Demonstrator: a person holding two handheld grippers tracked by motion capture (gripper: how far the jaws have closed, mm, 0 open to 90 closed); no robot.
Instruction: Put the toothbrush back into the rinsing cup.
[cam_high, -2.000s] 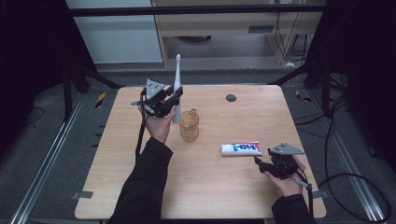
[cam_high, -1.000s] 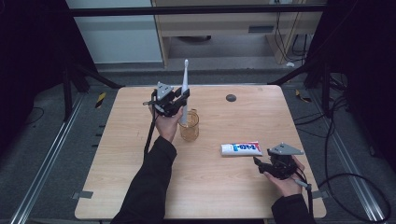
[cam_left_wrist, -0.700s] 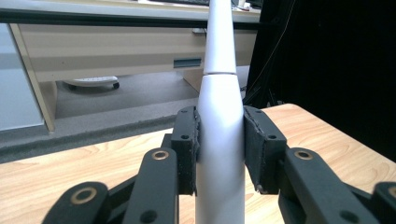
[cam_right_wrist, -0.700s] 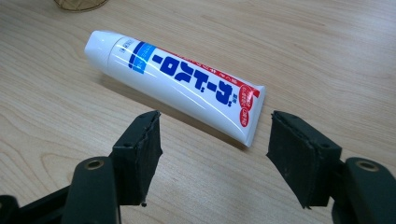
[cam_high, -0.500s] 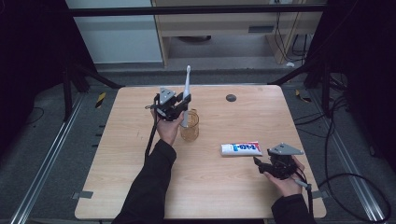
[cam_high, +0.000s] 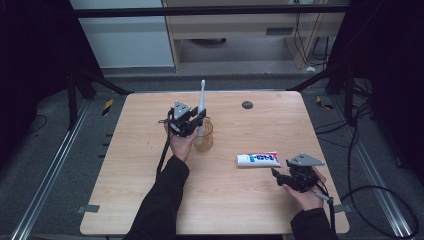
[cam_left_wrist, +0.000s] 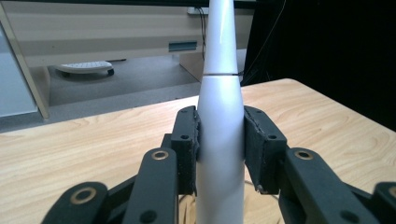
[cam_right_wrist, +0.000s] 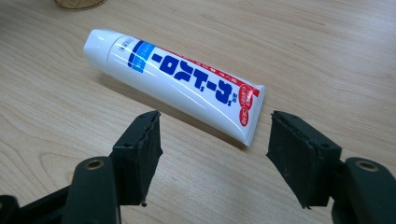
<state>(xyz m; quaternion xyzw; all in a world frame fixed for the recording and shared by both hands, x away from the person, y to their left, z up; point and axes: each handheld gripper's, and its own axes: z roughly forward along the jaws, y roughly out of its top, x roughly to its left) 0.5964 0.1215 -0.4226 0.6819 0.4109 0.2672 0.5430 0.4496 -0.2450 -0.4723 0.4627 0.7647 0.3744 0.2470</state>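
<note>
A white toothbrush (cam_high: 201, 100) stands upright, head up, with my left gripper (cam_high: 192, 122) shut on its thick handle. Its lower end dips at the mouth of an amber transparent cup (cam_high: 205, 140) near the table's middle. In the left gripper view the pads (cam_left_wrist: 189, 140) press both sides of the toothbrush handle (cam_left_wrist: 220, 154). A white and blue toothpaste tube (cam_high: 258, 159) lies flat to the right of the cup. My right gripper (cam_high: 280, 175) rests just behind the tube's flat end, open. In the right gripper view the toothpaste tube (cam_right_wrist: 177, 79) lies beyond the right gripper (cam_right_wrist: 212, 144), untouched.
The wooden table (cam_high: 125, 200) carries a small black disc (cam_high: 247, 104) near its far edge. Beyond the table's far edge is grey floor and a wooden cabinet (cam_high: 240, 30). The cup's base (cam_right_wrist: 74, 3) peeks in at the top of the right gripper view.
My left gripper has carried the toothbrush rightward and down, from beside the cup to over its mouth. The right gripper and the tube have stayed put.
</note>
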